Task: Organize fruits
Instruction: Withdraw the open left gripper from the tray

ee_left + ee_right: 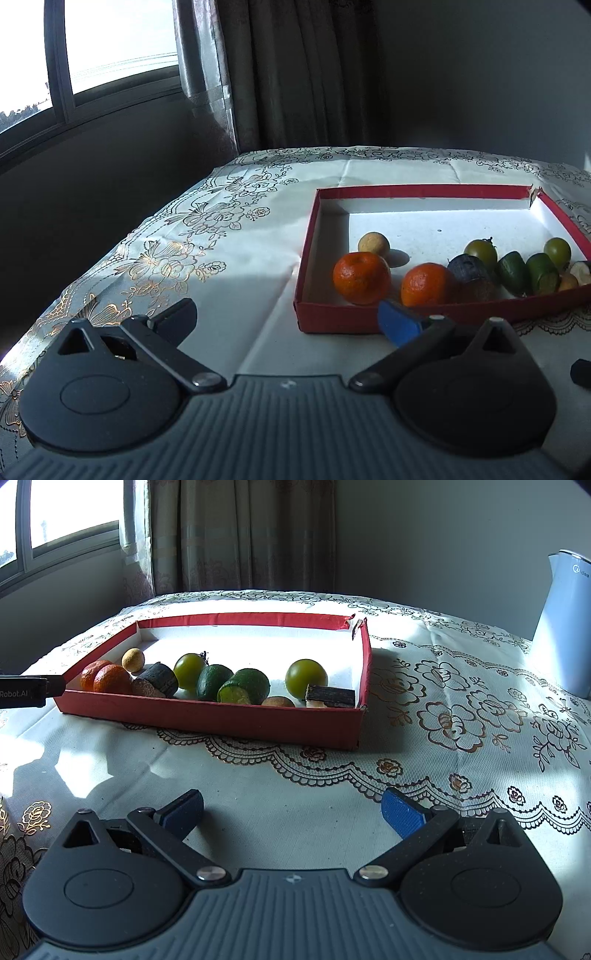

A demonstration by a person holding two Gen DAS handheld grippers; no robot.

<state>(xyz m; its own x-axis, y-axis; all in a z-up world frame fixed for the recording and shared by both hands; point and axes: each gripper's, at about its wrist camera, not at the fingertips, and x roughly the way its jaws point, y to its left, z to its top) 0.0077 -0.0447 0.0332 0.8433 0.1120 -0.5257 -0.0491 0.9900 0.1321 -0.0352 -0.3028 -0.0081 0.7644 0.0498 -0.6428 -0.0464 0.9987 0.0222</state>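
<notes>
Left gripper first: jaws spread wide, nothing between them, just bare tablecloth under the gap. Its blue pad on the right finger sits right at the near wall of the red tray, close to the front left corner, though I can't say whether it touches the cardboard. Just past that pad, inside the tray, two oranges: one off to the left of the pad, the other directly beyond it. Behind the left orange, a small pale yellow ball of a fruit. Moving right along the tray's front wall: a dark, bluish-black fruit, a round green fruit behind it, then two cut dark-green pieces side by side, and another round green one toward the tray's right edge.

Over to the right gripper: also released, fingers far apart, empty, hovering over the lace-patterned cloth well short of the tray. Ahead of its jaws the tray lies crosswise, all the fruit bunched along its near wall, the far half bare white. At the right end, closest to this gripper's line, a dark brown chunk lies against the corner with a small tan fruit beside it. Far out to the right of these jaws, a white kettle stands on the table, and behind everything, curtains and a bright window.
</notes>
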